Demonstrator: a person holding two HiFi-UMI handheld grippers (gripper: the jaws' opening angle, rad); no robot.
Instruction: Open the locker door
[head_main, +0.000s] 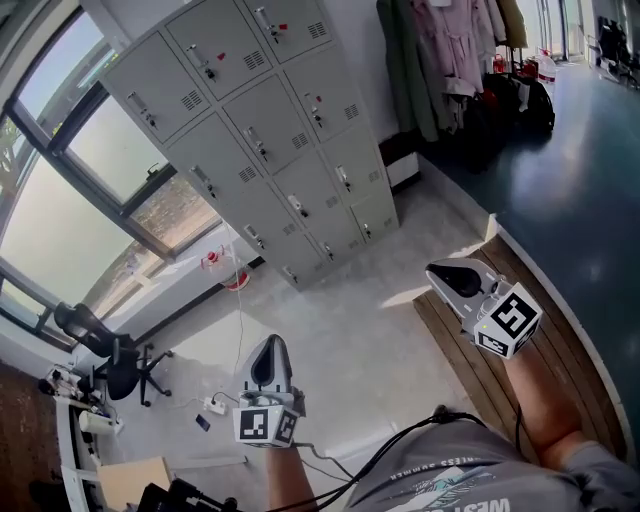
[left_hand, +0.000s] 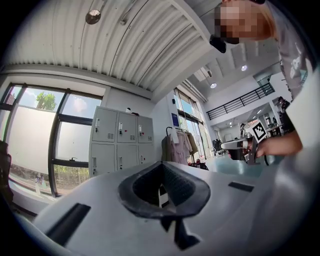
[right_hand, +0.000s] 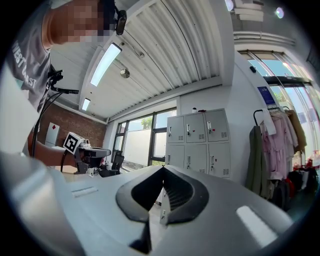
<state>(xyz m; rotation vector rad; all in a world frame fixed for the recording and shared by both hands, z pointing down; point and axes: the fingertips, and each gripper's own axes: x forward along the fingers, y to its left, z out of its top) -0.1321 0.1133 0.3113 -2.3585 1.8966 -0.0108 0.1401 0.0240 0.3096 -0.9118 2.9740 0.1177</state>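
A grey bank of lockers (head_main: 260, 130) stands against the far wall, all doors closed, each with a small handle and vent. It also shows ahead as the lockers (left_hand: 117, 145) in the left gripper view and the lockers (right_hand: 197, 142) in the right gripper view. My left gripper (head_main: 268, 360) is low centre, shut and empty, well short of the lockers. My right gripper (head_main: 448, 275) is held at the right, shut with nothing in it, also far from the doors.
Clothes hang on a rack (head_main: 440, 50) right of the lockers. A window (head_main: 60, 200) fills the left wall, with an office chair (head_main: 110, 360) below it. A wooden platform (head_main: 530, 340) lies at the right. A power strip and cable (head_main: 215, 405) lie on the floor.
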